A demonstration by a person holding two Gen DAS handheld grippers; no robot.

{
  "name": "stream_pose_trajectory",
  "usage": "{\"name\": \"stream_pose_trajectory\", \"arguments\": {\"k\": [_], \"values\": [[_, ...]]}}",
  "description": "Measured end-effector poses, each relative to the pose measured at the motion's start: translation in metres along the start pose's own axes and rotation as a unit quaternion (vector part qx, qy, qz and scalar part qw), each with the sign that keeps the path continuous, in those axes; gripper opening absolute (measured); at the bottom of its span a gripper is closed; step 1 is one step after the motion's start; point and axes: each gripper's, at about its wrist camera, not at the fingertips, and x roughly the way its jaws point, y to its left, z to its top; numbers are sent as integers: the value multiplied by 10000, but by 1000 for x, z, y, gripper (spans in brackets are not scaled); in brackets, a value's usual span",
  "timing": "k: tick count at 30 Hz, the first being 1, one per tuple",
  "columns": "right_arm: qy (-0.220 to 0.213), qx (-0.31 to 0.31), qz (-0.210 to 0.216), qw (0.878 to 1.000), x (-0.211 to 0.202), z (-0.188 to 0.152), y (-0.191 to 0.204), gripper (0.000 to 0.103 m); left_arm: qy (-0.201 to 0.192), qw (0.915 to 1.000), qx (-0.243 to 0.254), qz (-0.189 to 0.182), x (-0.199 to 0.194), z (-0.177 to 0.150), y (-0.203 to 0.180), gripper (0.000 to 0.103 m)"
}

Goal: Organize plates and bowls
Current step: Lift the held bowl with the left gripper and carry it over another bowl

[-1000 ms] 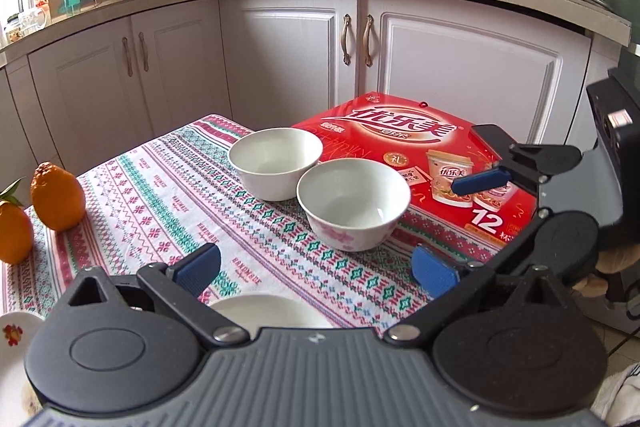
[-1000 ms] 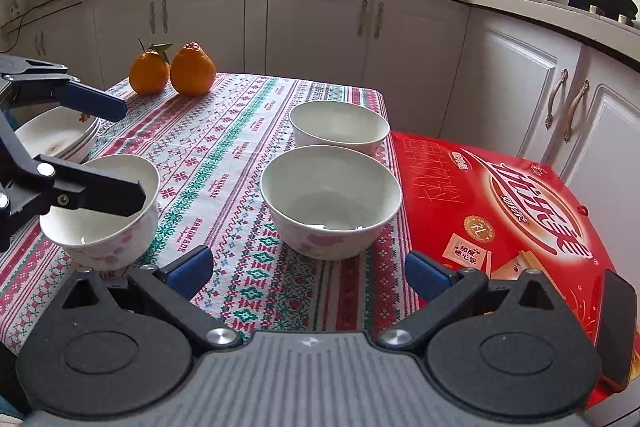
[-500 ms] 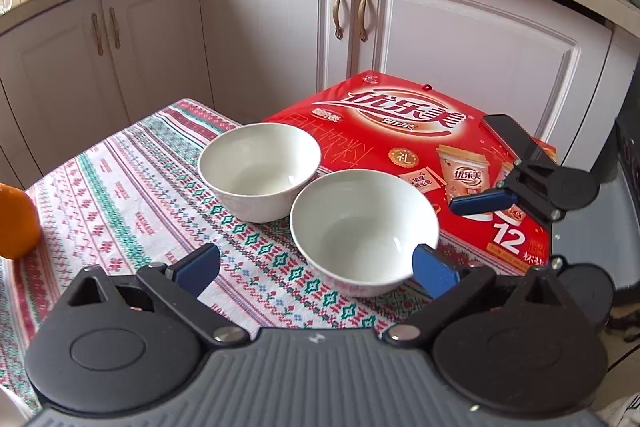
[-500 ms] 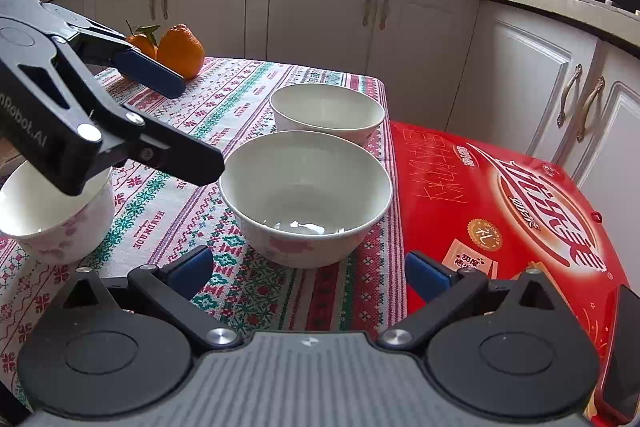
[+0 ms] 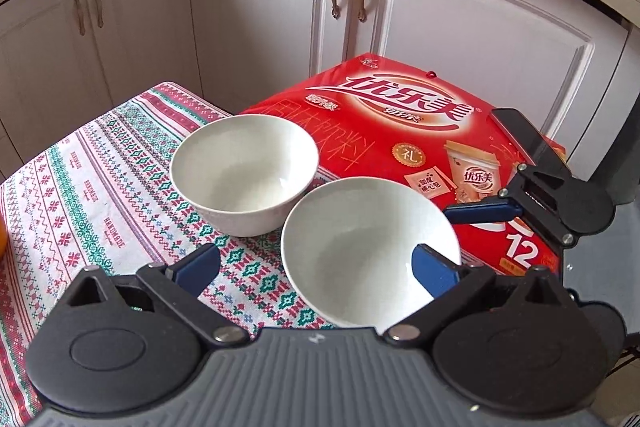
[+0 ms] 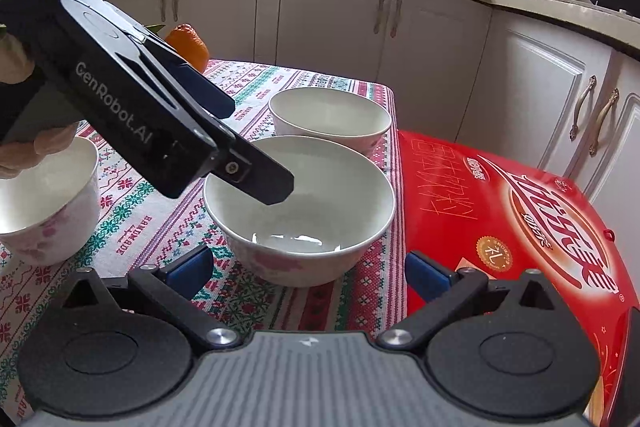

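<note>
Two white bowls stand side by side on the patterned tablecloth. The near bowl [image 5: 360, 251] [image 6: 300, 223] lies under my open left gripper [image 5: 316, 269], whose right finger [image 5: 434, 273] reaches inside the rim. The far bowl [image 5: 244, 173] [image 6: 330, 117] stands just behind it. My open right gripper [image 6: 308, 273] hovers in front of the near bowl, one finger on each side. A third white bowl [image 6: 44, 199] with pink flowers stands at the left. The left gripper's finger [image 6: 256, 179] shows over the near bowl in the right wrist view.
A red drink carton [image 5: 416, 151] [image 6: 520, 223] lies flat beside the bowls, with a dark phone [image 5: 524, 135] on its far corner. An orange [image 6: 188, 45] sits at the far end of the table. Kitchen cabinets [image 5: 280, 19] stand close behind the table.
My left gripper has moved forward and down to the near bowl, its right finger now inside the rim. My right gripper has moved closer to that same bowl.
</note>
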Motion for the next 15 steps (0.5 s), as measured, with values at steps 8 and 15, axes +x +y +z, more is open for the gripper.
{"name": "stream_pose_trajectory", "arguments": {"k": [8,15], "values": [[-53,-80,102,9999,2,-1,0,99,198,9996,-88,-181,17,6,1,95],[-128,-157,141,9997,1,0,-2,91,286,9988,-228,-318,23,8,4,76]]}}
